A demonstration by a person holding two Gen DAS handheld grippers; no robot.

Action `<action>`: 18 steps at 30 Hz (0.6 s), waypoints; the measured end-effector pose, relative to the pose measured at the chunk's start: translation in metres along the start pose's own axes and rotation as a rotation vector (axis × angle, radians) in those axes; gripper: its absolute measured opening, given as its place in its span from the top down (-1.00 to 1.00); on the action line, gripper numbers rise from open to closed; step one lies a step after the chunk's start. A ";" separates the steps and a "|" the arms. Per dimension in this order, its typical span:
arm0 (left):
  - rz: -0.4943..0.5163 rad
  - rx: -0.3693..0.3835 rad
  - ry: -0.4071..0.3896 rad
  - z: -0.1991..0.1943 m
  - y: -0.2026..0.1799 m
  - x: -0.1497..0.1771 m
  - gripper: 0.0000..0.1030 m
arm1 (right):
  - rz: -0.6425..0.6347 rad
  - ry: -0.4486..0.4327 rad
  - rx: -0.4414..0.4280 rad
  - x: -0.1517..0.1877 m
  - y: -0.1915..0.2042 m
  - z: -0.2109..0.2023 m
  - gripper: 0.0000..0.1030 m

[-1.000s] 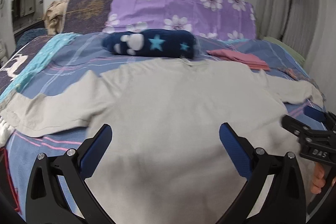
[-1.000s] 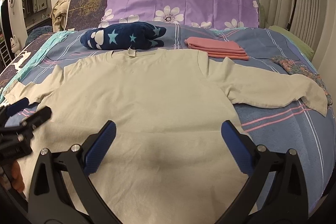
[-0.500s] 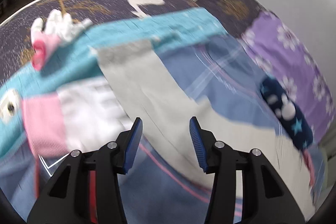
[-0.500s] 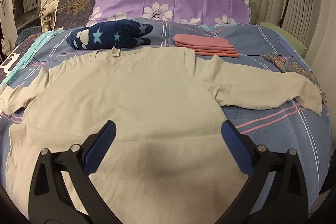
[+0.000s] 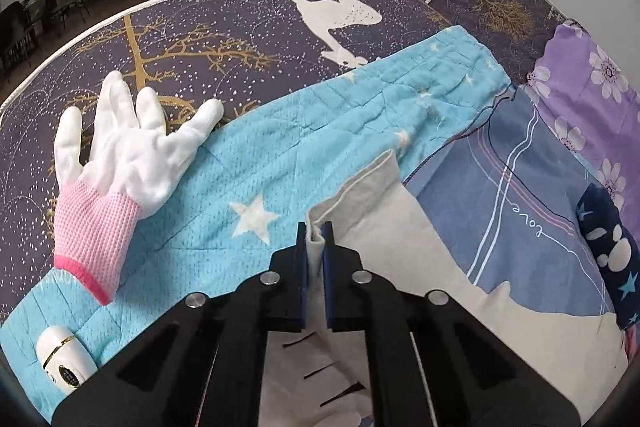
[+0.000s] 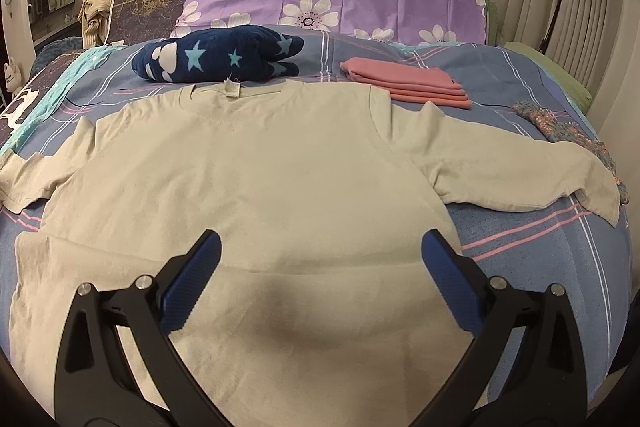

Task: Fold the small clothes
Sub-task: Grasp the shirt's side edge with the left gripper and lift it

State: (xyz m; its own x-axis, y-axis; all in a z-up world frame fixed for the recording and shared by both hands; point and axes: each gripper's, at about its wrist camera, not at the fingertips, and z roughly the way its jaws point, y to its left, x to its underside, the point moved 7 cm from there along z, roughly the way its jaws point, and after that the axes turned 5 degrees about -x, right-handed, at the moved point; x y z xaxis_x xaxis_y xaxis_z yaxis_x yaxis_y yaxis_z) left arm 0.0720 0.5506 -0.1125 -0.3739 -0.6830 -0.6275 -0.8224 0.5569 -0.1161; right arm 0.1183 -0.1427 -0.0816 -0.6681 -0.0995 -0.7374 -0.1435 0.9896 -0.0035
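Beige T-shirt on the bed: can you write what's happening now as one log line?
step: sleeve fold start | left gripper: just closed, pinching sleeve of beige T-shirt | right gripper: open, over shirt's lower part | shirt: flat on bed

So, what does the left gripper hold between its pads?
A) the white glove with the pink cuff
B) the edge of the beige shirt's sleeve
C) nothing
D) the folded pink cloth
B: the left gripper has just closed on the edge of the beige shirt's sleeve.
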 end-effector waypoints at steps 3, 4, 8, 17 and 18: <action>0.040 0.081 -0.057 -0.027 -0.023 -0.009 0.92 | 0.012 -0.003 0.005 0.001 -0.005 -0.001 -0.96; 0.069 0.099 -0.076 -0.038 -0.035 -0.010 0.92 | 0.019 -0.003 0.005 0.001 -0.007 -0.001 -0.96; 0.205 0.267 -0.145 -0.102 -0.107 -0.002 0.92 | 0.051 0.003 -0.006 0.003 -0.014 -0.001 -0.96; 0.564 0.733 -0.119 -0.226 -0.307 0.137 0.92 | 0.064 -0.020 -0.013 0.005 -0.024 -0.014 -0.96; 0.597 0.793 -0.085 -0.237 -0.331 0.162 0.92 | 0.073 -0.018 -0.014 0.006 -0.027 -0.015 -0.96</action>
State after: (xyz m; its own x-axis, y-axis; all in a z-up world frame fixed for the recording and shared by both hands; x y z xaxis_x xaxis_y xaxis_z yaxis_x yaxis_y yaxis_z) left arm 0.1815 0.1434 0.0066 -0.5754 -0.1690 -0.8002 0.0267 0.9740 -0.2249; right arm 0.1073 -0.1720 -0.0763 -0.6639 -0.0256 -0.7474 -0.1057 0.9926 0.0599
